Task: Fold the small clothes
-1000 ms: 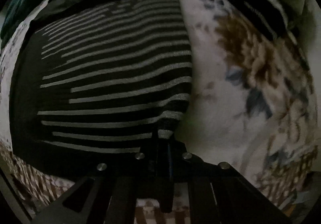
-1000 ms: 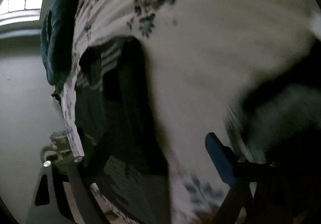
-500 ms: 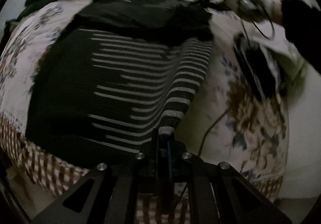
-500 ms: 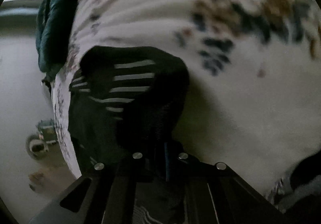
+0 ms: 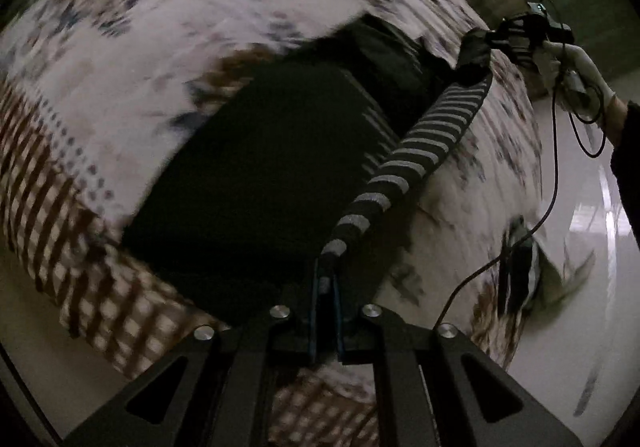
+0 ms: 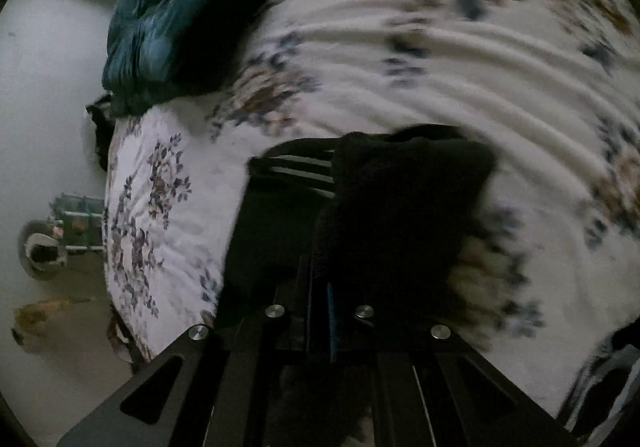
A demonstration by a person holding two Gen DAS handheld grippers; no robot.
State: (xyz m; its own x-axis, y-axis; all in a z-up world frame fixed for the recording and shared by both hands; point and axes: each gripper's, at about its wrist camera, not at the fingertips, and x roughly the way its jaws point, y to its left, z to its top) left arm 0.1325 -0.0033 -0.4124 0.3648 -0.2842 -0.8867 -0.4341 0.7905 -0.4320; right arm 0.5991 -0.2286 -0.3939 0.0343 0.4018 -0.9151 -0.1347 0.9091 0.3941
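Note:
A black garment with grey stripes (image 5: 416, 151) lies on a floral bedspread (image 5: 132, 59). My left gripper (image 5: 326, 283) is shut on one corner of its striped edge, which is lifted off the bed. That edge runs taut to the upper right, where my right gripper (image 5: 486, 41) pinches the other corner in a gloved hand (image 5: 576, 67). In the right wrist view my right gripper (image 6: 320, 287) is shut on a dark fold of the garment (image 6: 400, 207), whose body hangs toward the bed.
A dark teal blanket (image 6: 172, 15) lies bunched at the far side of the bed. Another striped garment (image 5: 520, 271) rests near the bed's right edge, crossed by a cable (image 5: 552, 183). The floor (image 6: 40, 87) with small objects (image 6: 44, 247) lies past the bed's left edge.
My right gripper closed on the garment's corner. Both grippers then rose and swung sideways, lifting the striped edge off the bed and stretching it between them.

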